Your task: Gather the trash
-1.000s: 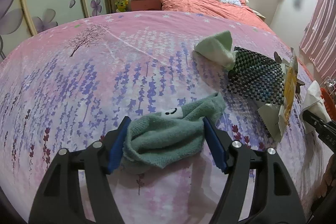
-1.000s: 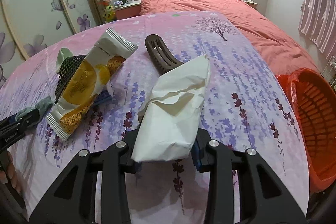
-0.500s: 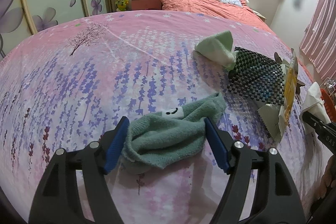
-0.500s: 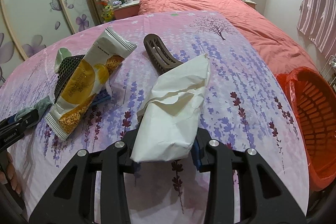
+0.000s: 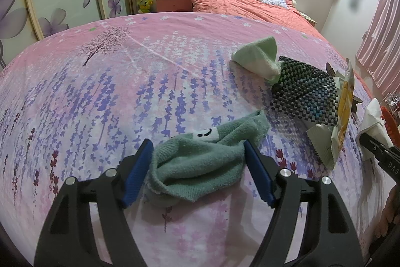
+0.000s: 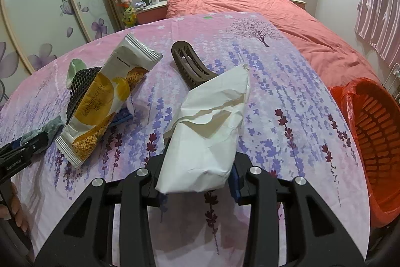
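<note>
Right gripper (image 6: 197,182) pinches the white paper wrapper (image 6: 210,139) firmly. Left gripper (image 5: 197,169) stands wide around the green sock (image 5: 200,162), pads barely touching.

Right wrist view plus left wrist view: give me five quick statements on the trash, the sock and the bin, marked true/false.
1. The right tool is clamped on a crumpled white paper bag. True.
2. The red basket stands at the left edge of the right wrist view. False: it is at the right edge, beside the bed cover.
3. A green sock with a smiley face lies between the left tool's blue pads. True.
4. The yellow and white snack packet already lies in the basket. False: it lies on the floral bed cover, partly over a black mesh item.
5. The brown plastic piece sits behind the paper bag. True.
</note>
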Available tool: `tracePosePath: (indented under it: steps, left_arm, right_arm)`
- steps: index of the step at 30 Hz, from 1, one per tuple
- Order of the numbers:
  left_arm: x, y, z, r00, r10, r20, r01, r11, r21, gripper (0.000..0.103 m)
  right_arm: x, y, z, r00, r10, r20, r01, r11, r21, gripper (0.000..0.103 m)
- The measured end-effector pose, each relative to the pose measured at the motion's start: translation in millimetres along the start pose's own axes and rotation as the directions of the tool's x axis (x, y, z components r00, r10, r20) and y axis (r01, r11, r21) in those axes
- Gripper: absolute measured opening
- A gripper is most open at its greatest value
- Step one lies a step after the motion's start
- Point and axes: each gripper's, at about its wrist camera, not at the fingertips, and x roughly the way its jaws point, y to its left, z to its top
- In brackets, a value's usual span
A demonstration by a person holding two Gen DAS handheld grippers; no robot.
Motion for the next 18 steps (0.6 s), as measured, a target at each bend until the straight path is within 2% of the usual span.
tracePosePath:
  steps: [5, 7, 8, 10, 12, 15, 18]
  left_arm:
    - [-2, 1, -3, 1.0, -0.012, 0.002, 0.012, 1.0, -0.001, 0.072]
    - [-6, 0, -8, 1.0, -0.028, 0.01, 0.028, 1.0, 0.001, 0.063]
    - [-8, -1, -11, 0.999, -0.036, 0.014, 0.036, 0.999, 0.002, 0.052]
    - [-10, -2, -13, 0.999, -0.05, 0.02, 0.05, 0.999, 0.005, 0.043]
    - [-11, -3, -14, 0.997, -0.067, 0.023, 0.067, 0.998, 0.0, 0.029]
    - [-14, -5, -17, 0.997, -0.071, 0.037, 0.071, 0.997, -0.013, 0.021]
    - [-21, -4, -18, 0.994, -0.095, 0.047, 0.096, 0.995, -0.033, 0.018]
  right_arm:
    - [0, -1, 0, 1.0, 0.005, 0.001, -0.005, 1.0, 0.003, 0.039]
    - [-2, -4, 0, 1.0, 0.021, 0.004, -0.021, 1.0, 0.013, 0.038]
    - [-3, -5, -1, 1.0, 0.027, 0.004, -0.027, 1.0, 0.014, 0.037]
    - [-7, -7, -4, 0.999, 0.04, 0.005, -0.04, 0.999, 0.012, 0.036]
    - [-11, -9, -8, 0.999, 0.042, 0.006, -0.042, 0.999, 0.007, 0.036]
    - [-19, -14, -13, 0.999, 0.044, 0.015, -0.044, 0.999, 0.009, 0.036]
    - [-30, -19, -14, 0.999, 0.041, 0.035, -0.041, 0.999, 0.009, 0.036]
